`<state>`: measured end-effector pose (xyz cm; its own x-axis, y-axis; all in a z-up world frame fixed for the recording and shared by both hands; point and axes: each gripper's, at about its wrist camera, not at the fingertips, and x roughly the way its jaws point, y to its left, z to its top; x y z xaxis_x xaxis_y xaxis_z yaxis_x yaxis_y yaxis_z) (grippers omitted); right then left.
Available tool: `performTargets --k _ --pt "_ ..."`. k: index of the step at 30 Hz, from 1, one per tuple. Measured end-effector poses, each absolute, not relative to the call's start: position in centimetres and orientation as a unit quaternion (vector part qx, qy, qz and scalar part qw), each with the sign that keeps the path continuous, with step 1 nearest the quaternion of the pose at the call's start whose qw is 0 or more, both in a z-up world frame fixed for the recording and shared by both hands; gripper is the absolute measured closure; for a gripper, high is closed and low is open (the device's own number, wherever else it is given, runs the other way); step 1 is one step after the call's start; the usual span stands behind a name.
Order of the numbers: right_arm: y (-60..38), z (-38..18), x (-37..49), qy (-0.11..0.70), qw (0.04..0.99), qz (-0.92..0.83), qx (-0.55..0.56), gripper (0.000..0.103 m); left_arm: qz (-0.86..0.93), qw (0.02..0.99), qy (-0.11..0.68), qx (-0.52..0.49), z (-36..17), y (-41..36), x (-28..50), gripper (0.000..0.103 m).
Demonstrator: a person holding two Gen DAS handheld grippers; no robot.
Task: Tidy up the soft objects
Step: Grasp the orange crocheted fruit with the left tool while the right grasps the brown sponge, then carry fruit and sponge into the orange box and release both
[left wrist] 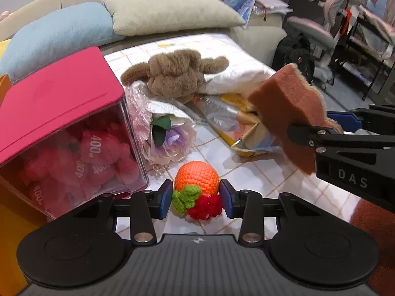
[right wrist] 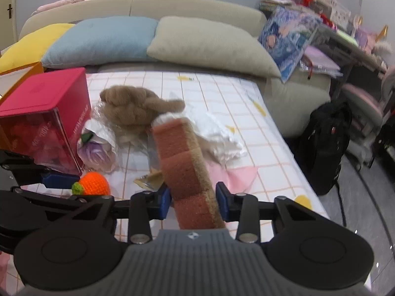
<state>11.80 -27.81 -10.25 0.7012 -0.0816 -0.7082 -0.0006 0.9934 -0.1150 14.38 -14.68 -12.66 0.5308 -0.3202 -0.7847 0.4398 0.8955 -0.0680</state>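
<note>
Resting on the white grid-patterned bed sheet [right wrist: 222, 93], the crocheted yarn fruit cluster of orange ball, red berry and green leaves [left wrist: 197, 192] sits between the blue pads of the left hand-held gripper [left wrist: 196, 198], which clasp its knitted sides. The right hand-held gripper [right wrist: 193, 201] is clenched on a long brown plush block with a fuzzy tan edge [right wrist: 185, 165], raised off the bed. Nearby lie a knotted furry brown plush toy [left wrist: 172, 71] and a clear red-lidded plastic box [left wrist: 61, 113].

A beige headboard [right wrist: 138, 7] backs three pillows [right wrist: 103, 39]; a desk chair [left wrist: 318, 29] stands beside.
</note>
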Motion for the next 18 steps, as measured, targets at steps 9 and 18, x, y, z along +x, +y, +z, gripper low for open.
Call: performTargets --k 9,18 --pt "-26.7 -7.8 9.6 0.400 0.916 0.017 -0.021 0.071 -0.224 0.887 0.401 0.038 -8.6 -12.1 11.4 0.057" --pt "-24.1 -5.9 7.4 0.416 0.907 0.063 0.011 0.071 -0.219 0.900 0.377 0.002 -4.7 -8.4 8.5 0.057"
